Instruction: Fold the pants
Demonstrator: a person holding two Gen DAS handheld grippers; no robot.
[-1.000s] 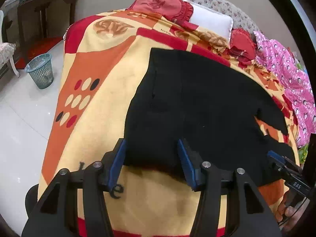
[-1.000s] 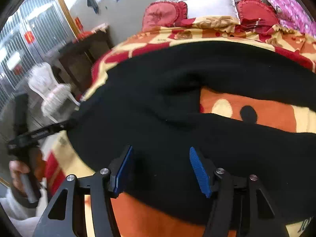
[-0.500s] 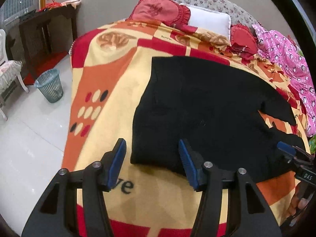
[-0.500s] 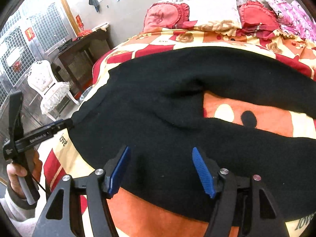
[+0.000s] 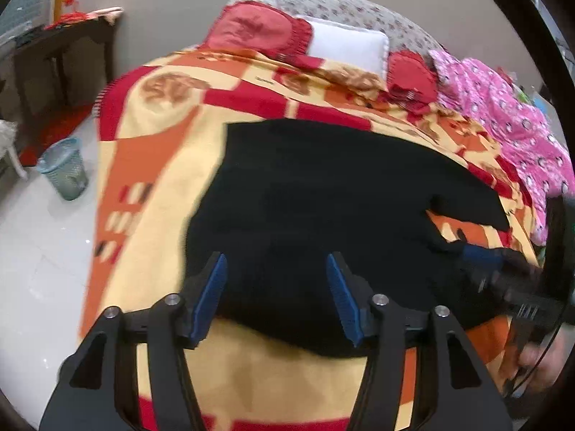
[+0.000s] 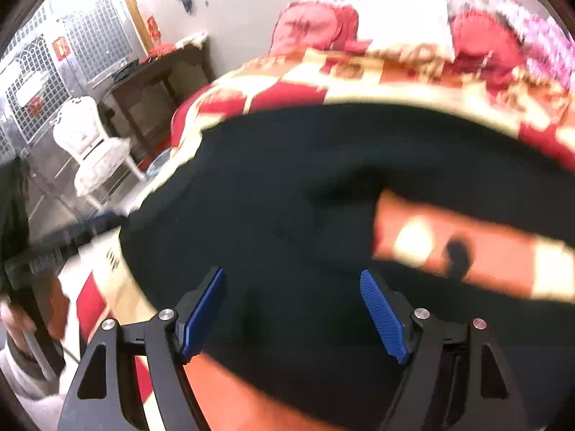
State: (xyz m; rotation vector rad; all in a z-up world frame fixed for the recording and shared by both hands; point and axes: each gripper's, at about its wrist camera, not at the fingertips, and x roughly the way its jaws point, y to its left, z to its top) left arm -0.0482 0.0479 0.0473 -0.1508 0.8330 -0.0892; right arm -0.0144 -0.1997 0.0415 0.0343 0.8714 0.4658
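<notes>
Black pants (image 5: 323,197) lie spread on an orange, yellow and red blanket (image 5: 158,179) on a bed. Their two legs part, and a wedge of blanket (image 6: 467,248) shows between them. My left gripper (image 5: 276,265) hovers over the near edge of the pants; its jaws are opening and its blue pads grip no cloth. My right gripper (image 6: 291,280) hangs above the nearer leg (image 6: 287,323), jaws opening wide, pads clear of the fabric. Each gripper shows blurred at the edge of the other's view: right gripper (image 5: 481,258), left gripper (image 6: 54,244).
Red pillows (image 5: 258,32) and a white pillow (image 5: 346,46) lie at the bed's head, with a pink patterned cloth (image 5: 514,136) along its right side. On the floor to the left stand a mesh bin (image 5: 64,168), a dark table (image 5: 61,46) and a white chair (image 6: 93,147).
Both grippers have risen and drawn back from the pants, so more of the bed shows. Both pairs of jaws stand wider, the right most of all. The pants stay flat on the blanket.
</notes>
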